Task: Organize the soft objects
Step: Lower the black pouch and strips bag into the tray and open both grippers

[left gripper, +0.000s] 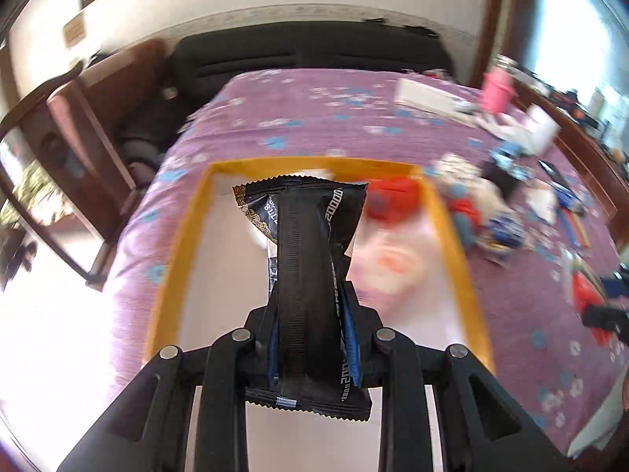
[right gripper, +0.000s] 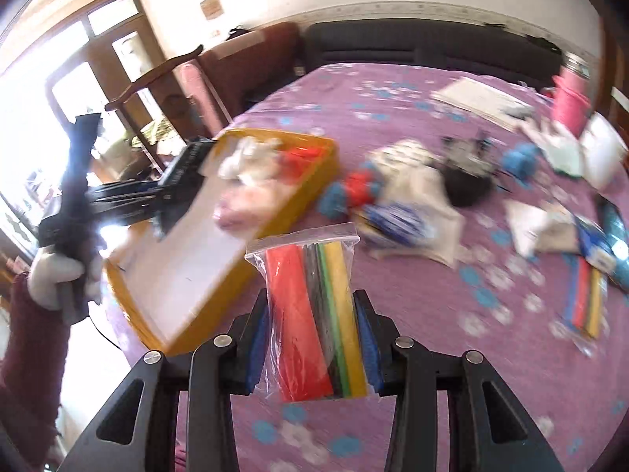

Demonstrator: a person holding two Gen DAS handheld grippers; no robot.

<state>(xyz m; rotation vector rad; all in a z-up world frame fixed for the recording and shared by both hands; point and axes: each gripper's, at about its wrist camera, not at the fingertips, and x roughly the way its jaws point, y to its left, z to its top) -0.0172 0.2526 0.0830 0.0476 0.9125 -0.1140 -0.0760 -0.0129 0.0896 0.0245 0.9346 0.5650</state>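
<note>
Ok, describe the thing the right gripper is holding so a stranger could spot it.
Above the purple flowered bedspread, beside the yellow tray, the right gripper pinches a clear zip bag. Only it shows flat red, green and yellow sheets.

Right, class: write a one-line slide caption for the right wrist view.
Right gripper holds a clear bag of coloured strips above the purple floral cloth, beside the yellow-rimmed tray.

My left gripper (left gripper: 312, 306): black linkage, silver pins, blue pads.
My right gripper (right gripper: 314, 338): same build.
My left hand (right gripper: 59, 279): white glove, maroon sleeve.
</note>
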